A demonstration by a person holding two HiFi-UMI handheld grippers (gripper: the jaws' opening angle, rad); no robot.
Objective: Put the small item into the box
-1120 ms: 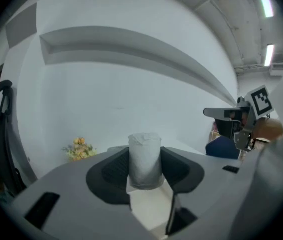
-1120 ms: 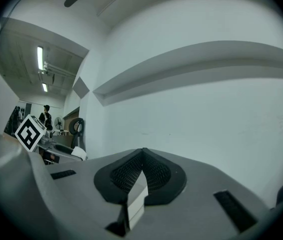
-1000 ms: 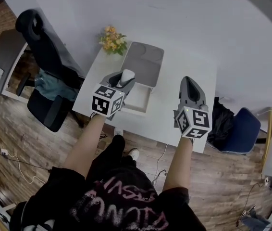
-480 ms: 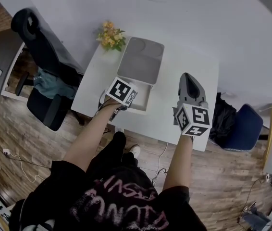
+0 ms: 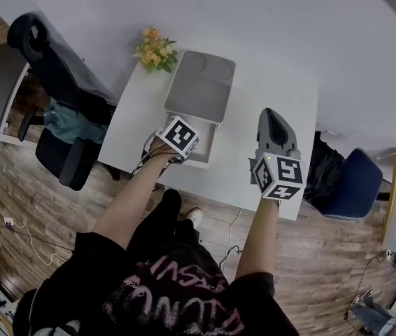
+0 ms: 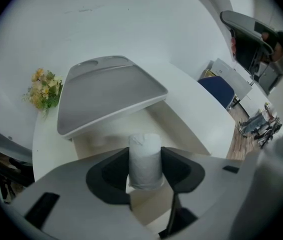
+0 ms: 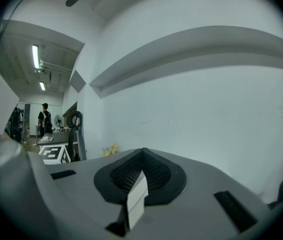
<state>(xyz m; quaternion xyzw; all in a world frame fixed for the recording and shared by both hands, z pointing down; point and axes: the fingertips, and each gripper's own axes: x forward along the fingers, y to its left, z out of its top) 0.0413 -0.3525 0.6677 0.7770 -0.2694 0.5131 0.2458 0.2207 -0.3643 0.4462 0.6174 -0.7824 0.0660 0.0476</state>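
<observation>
1. The left tongs are partly spread and closed on the small item, a white roll. One dark pad presses each side of it. The roll stands upright between them, and its top rises past the pad tips.
2. Directly below and ahead of those tips lies the pale inside of the open box. The roll is held over the box's near part. Whether its lower end touches the box floor cannot be told.
3. In the head view the left tongs point steeply down at the box's near left corner. Their marker cube covers the tips.
4. Beyond the roll, the box's grey lid is swung back on the far side, its flat inner face towards the tongs.
5. Left of the lid and farther off, a small bunch of yellow flowers sits at the far corner of the white bench.
6. The right tongs are well to the right of the box, over bare bench, and apart from it. Their own view shows the two ribbed pads meeting at the tips, gripping nothing.
7. A pale strip shows in the seam behind those tips. Whether it belongs to the tongs cannot be told.
8. Past the bench's left edge stands a black office chair. A blue chair stands off its right end, on the wood floor.
</observation>
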